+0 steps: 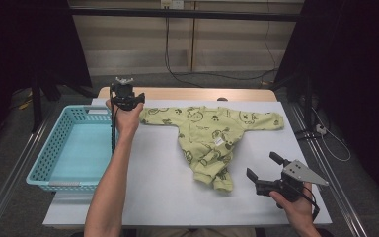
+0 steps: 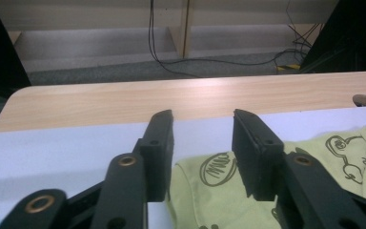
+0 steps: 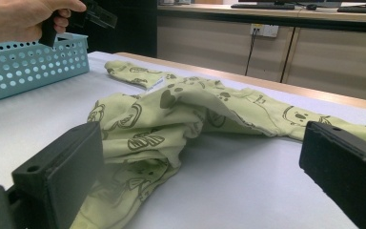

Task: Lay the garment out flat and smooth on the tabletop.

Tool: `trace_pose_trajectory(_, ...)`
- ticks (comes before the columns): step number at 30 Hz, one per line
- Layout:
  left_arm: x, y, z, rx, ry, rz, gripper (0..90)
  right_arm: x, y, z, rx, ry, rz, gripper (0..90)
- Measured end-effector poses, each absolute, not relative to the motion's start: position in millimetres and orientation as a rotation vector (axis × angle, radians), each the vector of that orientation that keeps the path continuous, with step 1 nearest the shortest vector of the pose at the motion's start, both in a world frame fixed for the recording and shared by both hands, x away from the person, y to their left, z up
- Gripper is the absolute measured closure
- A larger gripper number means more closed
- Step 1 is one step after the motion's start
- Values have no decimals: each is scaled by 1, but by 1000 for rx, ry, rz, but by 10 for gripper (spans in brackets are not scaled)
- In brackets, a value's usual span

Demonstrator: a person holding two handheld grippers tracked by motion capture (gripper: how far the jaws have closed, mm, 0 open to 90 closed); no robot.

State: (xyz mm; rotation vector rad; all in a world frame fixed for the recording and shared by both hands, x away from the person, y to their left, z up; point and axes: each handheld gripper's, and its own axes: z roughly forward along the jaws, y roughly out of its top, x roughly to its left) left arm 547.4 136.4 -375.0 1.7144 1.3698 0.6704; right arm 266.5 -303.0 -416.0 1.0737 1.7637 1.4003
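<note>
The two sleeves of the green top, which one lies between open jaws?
The sleeve stretched toward the blue basket: its cuff lies between the left gripper's open jaws. The other sleeve points away, no gripper near.

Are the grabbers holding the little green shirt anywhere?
No. The left hand-held gripper is open over a sleeve end of the green shirt; the right hand-held gripper is open beside it.

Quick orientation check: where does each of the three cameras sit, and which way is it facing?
High view: above the person's side, looking forward and down on the table; both forearms, left gripper, right gripper.
Left gripper view: rides the left gripper, facing the table's far edge over a sleeve cuff.
Right gripper view: low at the near edge, facing the green baby top and blue basket.
All three share the top.
</note>
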Motion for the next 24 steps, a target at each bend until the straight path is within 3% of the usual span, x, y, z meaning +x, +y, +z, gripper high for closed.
trace_pose_trajectory(6, 540, 128, -372, 1661, 1259, 631, 289, 267, -303, -416, 1076, 1773, 1390, 5)
trace_pose_trajectory(10, 530, 117, -378, 1647, 1203, 582, 157, 267, -301, -417, 1079, 1777, 1400, 11)
trace_pose_trajectory(15, 519, 105, -388, 1671, 1136, 532, 74, 269, -299, -418, 1092, 1786, 1400, 21)
trace_pose_trajectory(24, 483, 101, -395, 1726, 966, 480, 36, 273, -280, -417, 1064, 1876, 1346, 32)
